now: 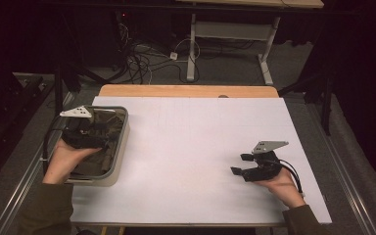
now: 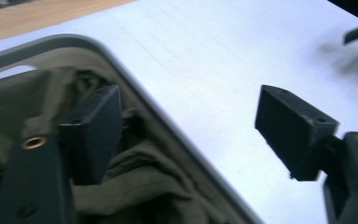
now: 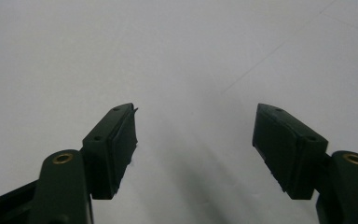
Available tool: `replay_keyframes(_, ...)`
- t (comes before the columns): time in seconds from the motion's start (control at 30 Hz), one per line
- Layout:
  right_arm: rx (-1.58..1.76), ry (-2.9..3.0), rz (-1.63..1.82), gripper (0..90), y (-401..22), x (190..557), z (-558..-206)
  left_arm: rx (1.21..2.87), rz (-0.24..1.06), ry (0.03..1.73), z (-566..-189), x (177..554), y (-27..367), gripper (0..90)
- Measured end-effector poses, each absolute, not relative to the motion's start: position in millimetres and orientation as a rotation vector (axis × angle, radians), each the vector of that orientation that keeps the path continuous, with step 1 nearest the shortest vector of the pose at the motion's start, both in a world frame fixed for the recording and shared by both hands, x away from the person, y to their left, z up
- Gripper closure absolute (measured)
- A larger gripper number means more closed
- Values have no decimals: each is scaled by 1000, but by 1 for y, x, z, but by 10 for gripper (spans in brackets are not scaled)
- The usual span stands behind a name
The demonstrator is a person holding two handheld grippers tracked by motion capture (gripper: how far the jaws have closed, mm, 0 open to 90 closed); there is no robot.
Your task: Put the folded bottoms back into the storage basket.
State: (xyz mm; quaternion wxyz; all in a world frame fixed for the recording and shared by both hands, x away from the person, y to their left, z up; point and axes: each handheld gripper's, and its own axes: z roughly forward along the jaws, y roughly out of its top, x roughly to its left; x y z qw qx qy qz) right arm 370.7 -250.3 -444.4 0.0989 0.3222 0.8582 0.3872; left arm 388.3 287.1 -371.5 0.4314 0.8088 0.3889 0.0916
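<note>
At the table's left edge, the left gripper (image 2: 186, 135) is hovering over the grey bin (image 1: 120, 147), its jaws standing apart and released, with nothing between them; the olive cloth (image 2: 135, 186) is lying crumpled inside the bin. The right gripper (image 1: 240, 164) is resting, jaws spread and empty, on the white tabletop (image 1: 191, 142), well apart from the bin

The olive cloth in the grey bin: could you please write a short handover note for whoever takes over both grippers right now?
Left gripper: open, nothing between its jaws, over the right rim of the grey bin.
Right gripper: open and empty, above the bare white table.
Olive cloth: crumpled inside the bin.
Done: cloth looks binned and released.
Left: probably draw the left gripper clear; check that no cloth hangs over the rim.
</note>
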Motion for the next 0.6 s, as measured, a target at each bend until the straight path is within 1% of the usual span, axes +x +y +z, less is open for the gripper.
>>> replay_keyframes(0.1, 943, 2539, 1170, 270, -250, 371, -440, 2013, 220, 911, -371, 383, 278, 226)
replay_keyframes(0.17, 937, 2536, 1191, 252, -250, 372, -438, 2009, 210, 872, -370, 378, 272, 175)
replay_keyframes(0.23, 932, 2531, 1223, 223, -250, 371, -435, 2003, 200, 831, -370, 373, 265, 172)
replay_keyframes(0.3, 921, 2524, 1241, 200, -250, 371, -431, 1995, 198, 795, -371, 366, 258, 136)
replay_keyframes(0.43, 923, 2492, 1298, 161, -250, 369, -424, 1994, 222, 737, -374, 353, 245, 134)
replay_keyframes(0.5, 921, 2488, 1304, 146, -250, 369, -420, 1992, 221, 726, -376, 349, 241, 81)
replay_keyframes(0.57, 905, 2482, 1323, 122, -250, 368, -417, 1996, 225, 713, -379, 345, 237, 74)
replay_keyframes(0.6, 902, 2480, 1330, 110, -250, 367, -415, 2001, 222, 712, -381, 344, 236, 48)
